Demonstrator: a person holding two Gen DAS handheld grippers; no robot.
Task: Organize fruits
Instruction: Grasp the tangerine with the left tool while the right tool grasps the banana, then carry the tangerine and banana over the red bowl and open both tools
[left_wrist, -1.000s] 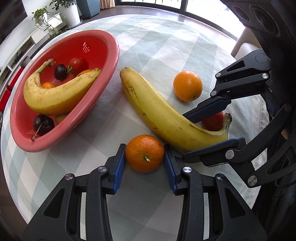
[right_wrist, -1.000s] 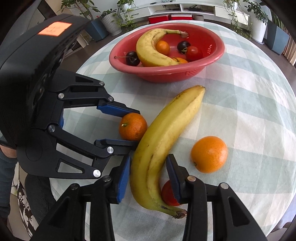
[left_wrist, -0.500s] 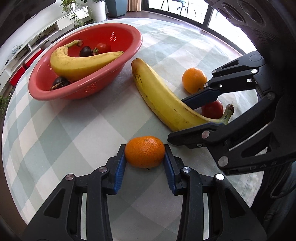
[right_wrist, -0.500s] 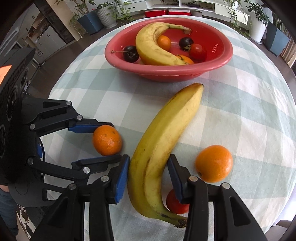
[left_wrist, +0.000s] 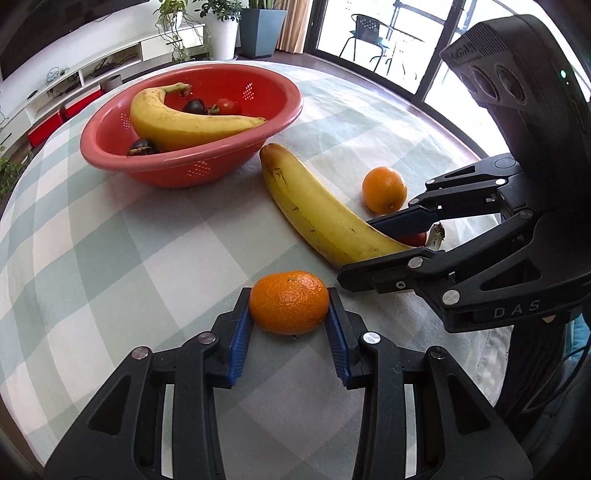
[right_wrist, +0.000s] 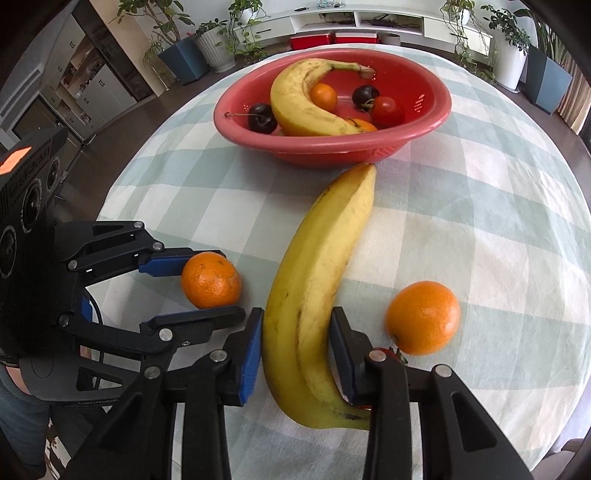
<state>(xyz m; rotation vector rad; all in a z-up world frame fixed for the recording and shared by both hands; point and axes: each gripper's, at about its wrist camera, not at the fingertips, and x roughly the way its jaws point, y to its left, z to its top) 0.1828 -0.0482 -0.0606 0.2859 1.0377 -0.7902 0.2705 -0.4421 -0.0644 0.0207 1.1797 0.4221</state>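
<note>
Our left gripper (left_wrist: 289, 314) holds a mandarin (left_wrist: 289, 302) between its blue pads (left_wrist: 239, 339), both pads pressed against the fruit's sides. Whether the mandarin sits on the cloth (left_wrist: 110, 258) or is raised just off it, we cannot tell from either view.

Our right gripper (right_wrist: 295, 350) straddles the stem end of a loose banana (right_wrist: 317, 288). Its pads (right_wrist: 251, 354) lie right along the peel on both sides; they seem to touch it, though the fisheye leaves us unsure how firmly they grip. The banana lies on the cloth, its far tip just short of the bowl (right_wrist: 417, 129).

Just right of the right gripper we see a small red fruit (right_wrist: 388, 352), mostly hidden behind the finger, probably a tomato. Beside it, touching or nearly so, lies an orange (right_wrist: 423, 317), apart from the banana.

The red bowl stands on the far side of the checked cloth. Inside it a second banana (right_wrist: 299, 103) curves across the middle, with a dark cherry (right_wrist: 263, 118) on its left, a small orange fruit (right_wrist: 323, 95) in its curve, another dark fruit (right_wrist: 365, 95) and a red tomato (right_wrist: 387, 110) to the right.
</note>
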